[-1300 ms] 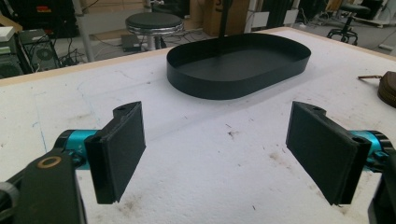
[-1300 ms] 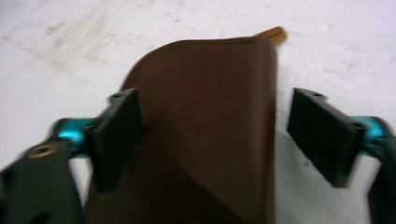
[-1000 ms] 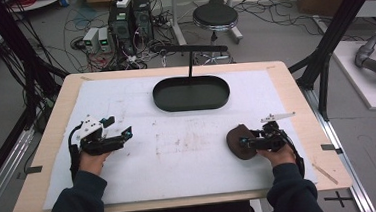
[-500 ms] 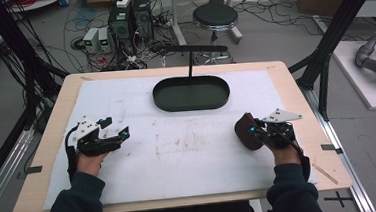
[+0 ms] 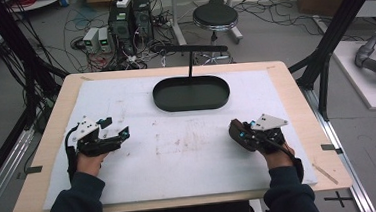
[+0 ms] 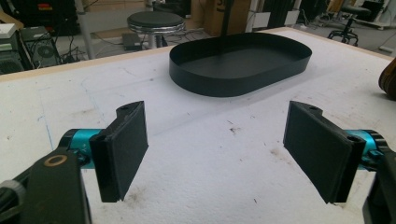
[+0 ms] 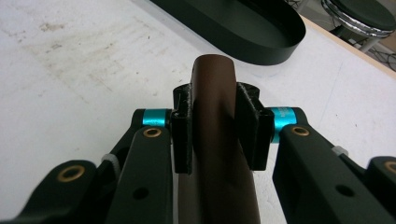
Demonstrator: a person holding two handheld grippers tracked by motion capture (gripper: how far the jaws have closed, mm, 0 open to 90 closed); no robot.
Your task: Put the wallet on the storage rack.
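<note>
Right hand-held gripper (image 7: 219, 130) is clamped on a brown rounded object (image 7: 215, 140) just above the white tabletop (image 5: 189, 151), near the black tray (image 5: 191, 93). Left hand-held gripper (image 6: 215, 149) gapes wide, holding nothing.

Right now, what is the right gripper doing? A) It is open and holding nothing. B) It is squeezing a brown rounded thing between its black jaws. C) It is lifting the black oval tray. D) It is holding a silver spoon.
B: in the right gripper view, the right gripper has its two black jaws pressed against both sides of the brown rounded object, while the black oval tray sits apart on the white table.
</note>
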